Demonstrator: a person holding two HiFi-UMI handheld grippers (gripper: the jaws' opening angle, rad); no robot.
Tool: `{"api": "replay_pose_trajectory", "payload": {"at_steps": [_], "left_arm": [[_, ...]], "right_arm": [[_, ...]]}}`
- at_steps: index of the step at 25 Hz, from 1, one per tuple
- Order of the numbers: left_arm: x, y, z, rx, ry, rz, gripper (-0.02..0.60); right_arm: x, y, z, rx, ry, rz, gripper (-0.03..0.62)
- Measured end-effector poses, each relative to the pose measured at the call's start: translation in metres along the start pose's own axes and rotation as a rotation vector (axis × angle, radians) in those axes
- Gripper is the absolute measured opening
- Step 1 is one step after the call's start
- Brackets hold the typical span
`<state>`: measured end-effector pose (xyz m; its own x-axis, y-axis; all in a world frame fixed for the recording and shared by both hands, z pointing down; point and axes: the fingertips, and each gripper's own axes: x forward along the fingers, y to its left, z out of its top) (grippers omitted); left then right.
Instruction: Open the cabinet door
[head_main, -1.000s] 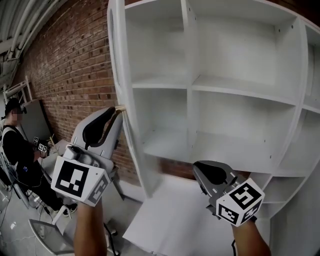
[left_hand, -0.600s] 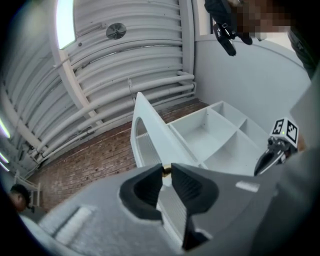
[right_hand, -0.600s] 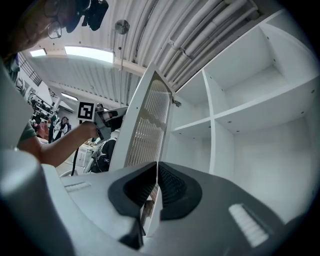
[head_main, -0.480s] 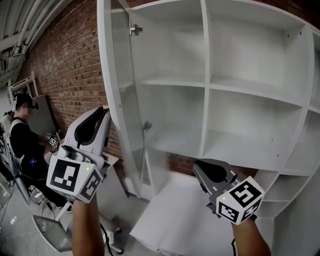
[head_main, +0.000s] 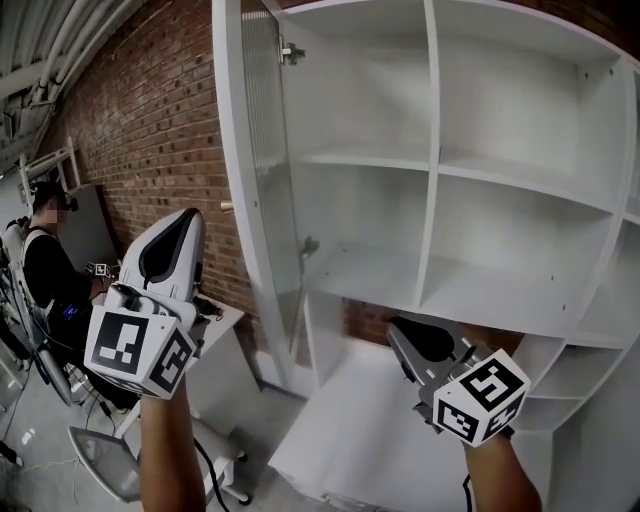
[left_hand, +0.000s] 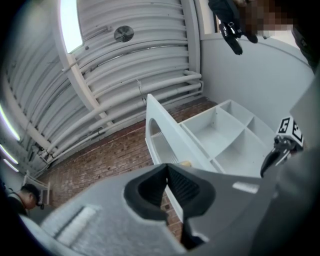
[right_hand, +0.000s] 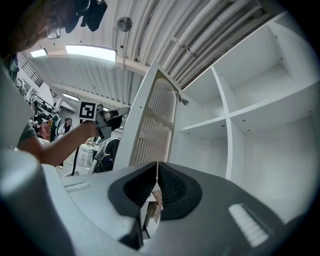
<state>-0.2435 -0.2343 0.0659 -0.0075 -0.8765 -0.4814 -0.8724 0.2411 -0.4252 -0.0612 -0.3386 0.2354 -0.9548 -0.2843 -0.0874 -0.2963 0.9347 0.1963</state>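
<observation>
The door (head_main: 262, 200) stands wide open at the cabinet's (head_main: 520, 130) left side. Our left gripper (head_main: 178, 225) and right gripper (head_main: 410, 340) are both closed on nothing. We judge the door light, stiff and free-swinging, best taken by its small knob (head_main: 227, 206).

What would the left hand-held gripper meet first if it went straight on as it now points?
Probably the open cabinet door, near its small knob, which lies straight ahead of the left hand-held gripper in its own view; depth is unclear.
</observation>
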Motion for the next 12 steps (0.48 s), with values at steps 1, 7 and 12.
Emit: {"api": "replay_pose_trajectory", "payload": {"at_steps": [1, 7, 12], "left_arm": [[-0.002, -0.002, -0.003, 0.005, 0.006, -0.004, 0.002], [-0.014, -0.01, -0.036, -0.022, 0.075, -0.023, 0.002], [-0.027, -0.027, -0.064, -0.062, 0.13, -0.064, 0.002]], "right_arm": [[0.002, 0.002, 0.0, 0.0, 0.0, 0.003, 0.014], [0.008, 0.009, -0.003, 0.006, 0.004, 0.006, 0.014], [0.011, 0.014, -0.006, 0.011, 0.008, 0.006, 0.014]]}}
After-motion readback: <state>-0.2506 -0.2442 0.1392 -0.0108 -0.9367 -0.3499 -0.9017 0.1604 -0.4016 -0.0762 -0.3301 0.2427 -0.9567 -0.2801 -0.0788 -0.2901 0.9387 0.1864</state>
